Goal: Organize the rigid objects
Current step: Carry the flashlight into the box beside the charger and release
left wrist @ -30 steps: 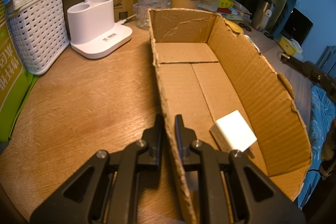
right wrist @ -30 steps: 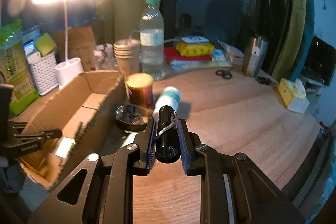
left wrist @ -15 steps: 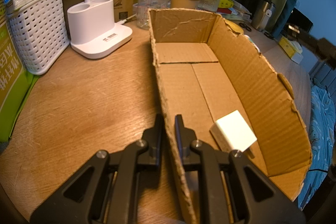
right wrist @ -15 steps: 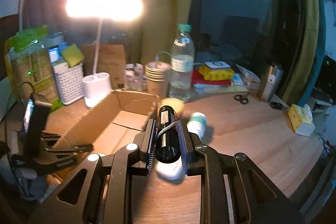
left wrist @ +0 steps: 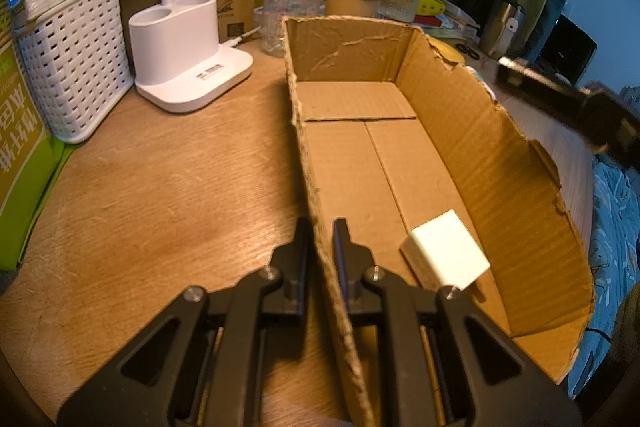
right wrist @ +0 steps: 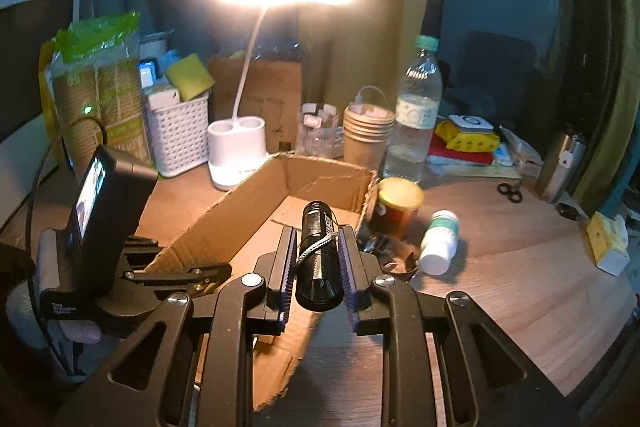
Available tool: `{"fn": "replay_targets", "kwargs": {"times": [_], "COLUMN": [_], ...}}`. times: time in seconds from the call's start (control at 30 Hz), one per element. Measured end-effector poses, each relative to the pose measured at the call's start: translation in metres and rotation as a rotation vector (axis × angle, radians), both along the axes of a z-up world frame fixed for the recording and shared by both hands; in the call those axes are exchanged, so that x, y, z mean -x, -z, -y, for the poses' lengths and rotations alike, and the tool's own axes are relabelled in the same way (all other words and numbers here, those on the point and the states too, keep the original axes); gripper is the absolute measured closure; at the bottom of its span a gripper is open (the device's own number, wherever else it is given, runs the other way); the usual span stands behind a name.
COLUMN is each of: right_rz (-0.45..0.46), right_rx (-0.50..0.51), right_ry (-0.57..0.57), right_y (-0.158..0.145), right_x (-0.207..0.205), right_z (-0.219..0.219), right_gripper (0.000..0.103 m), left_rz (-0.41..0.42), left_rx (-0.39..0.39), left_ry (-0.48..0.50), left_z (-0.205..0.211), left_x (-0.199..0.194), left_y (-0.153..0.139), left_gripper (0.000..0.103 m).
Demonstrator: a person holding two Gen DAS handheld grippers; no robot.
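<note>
Flashlight coming over the cardboard box

The right gripper (right wrist: 316,263) is clenching a black flashlight (right wrist: 318,259) by its barrel and is holding it above the open cardboard box (left wrist: 472,147), while the left gripper (left wrist: 320,251) is pinching the box's near wall. The flashlight looks stiff, smooth and rather heavy, so I think the ribbed middle is the best place to hold. Inside the box only 1 white charger (left wrist: 444,251) is lying; a white bottle (right wrist: 440,243) and a jar (right wrist: 398,203) are waiting outside.
</note>
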State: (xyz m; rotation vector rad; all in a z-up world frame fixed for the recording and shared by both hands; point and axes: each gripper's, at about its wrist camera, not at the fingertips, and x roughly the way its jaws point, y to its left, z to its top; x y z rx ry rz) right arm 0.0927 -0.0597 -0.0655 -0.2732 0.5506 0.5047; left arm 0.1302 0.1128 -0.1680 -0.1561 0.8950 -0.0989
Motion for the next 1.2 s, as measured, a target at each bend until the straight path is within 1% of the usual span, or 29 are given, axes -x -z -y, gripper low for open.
{"fn": "replay_targets", "kwargs": {"times": [0.43, 0.6, 0.67, 0.77, 1.0, 1.2], "right_rz": [-0.052, -0.066, -0.071, -0.069, -0.066, -0.067], "right_rx": [0.041, 0.076, 0.078, 0.091, 0.085, 0.043], "right_ry": [-0.019, -0.025, -0.025, -0.016, -0.02, -0.015], "right_y": [0.022, 0.031, 0.032, 0.033, 0.032, 0.026], "right_x": [-0.004, -0.004, -0.005, -0.006, -0.005, -0.005], "right_z": [-0.013, -0.022, -0.022, -0.022, -0.022, -0.013], "right_gripper": [0.08, 0.08, 0.083, 0.083, 0.083, 0.083], "left_rz": [0.0, 0.0, 0.0, 0.001, 0.001, 0.001], "left_rx": [-0.001, 0.0, -0.001, -0.003, -0.004, -0.004], "left_ry": [0.0, 0.0, 0.0, 0.001, 0.001, 0.001], "left_z": [0.0, 0.0, 0.0, 0.0, -0.003, -0.004], "left_x": [0.0, 0.0, 0.0, 0.0, 0.0, 0.0], "left_y": [0.0, 0.0, 0.0, 0.0, -0.001, -0.001], "left_gripper": [0.091, 0.091, 0.091, 0.091, 0.091, 0.091]}}
